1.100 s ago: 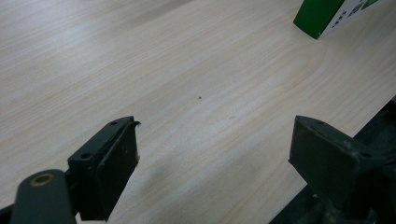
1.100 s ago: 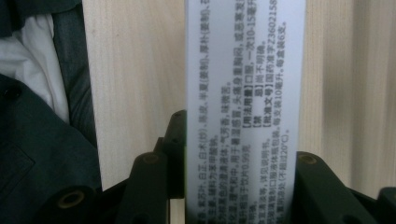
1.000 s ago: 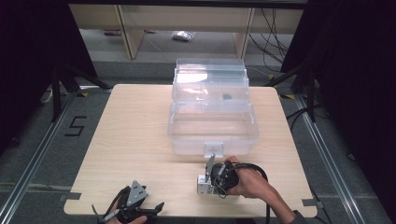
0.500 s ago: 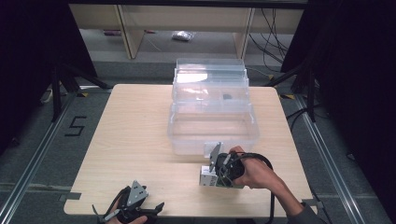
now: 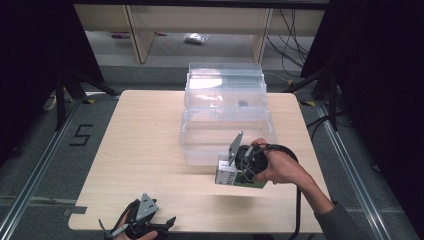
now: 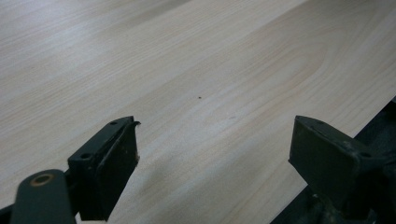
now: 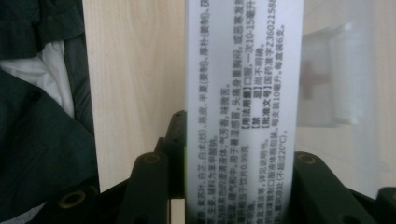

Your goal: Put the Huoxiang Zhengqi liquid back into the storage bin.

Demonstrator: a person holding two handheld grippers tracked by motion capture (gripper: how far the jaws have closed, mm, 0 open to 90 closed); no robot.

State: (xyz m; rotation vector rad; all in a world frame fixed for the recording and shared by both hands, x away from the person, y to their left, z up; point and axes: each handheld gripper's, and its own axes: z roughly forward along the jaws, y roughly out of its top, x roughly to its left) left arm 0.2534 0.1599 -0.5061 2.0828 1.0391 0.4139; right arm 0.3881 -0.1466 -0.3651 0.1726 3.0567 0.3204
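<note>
Lifted since a second ago, the right claw (image 5: 235, 167) has carried its one small white box (image 5: 226, 175) up off the surface (image 5: 145, 140) and nearer the container; the left claw (image 5: 142, 222) has kept its place.

From left to right: that left claw rests at the near edge of the surface, jaws spread wide over bare wood with nothing between them. Next comes the single box, printed with black text, pinched between the right claw's jaws and held in the air just in front of the one clear plastic container (image 5: 225, 115), whose lid stands open at the back. Two claws, one box, one container.
</note>
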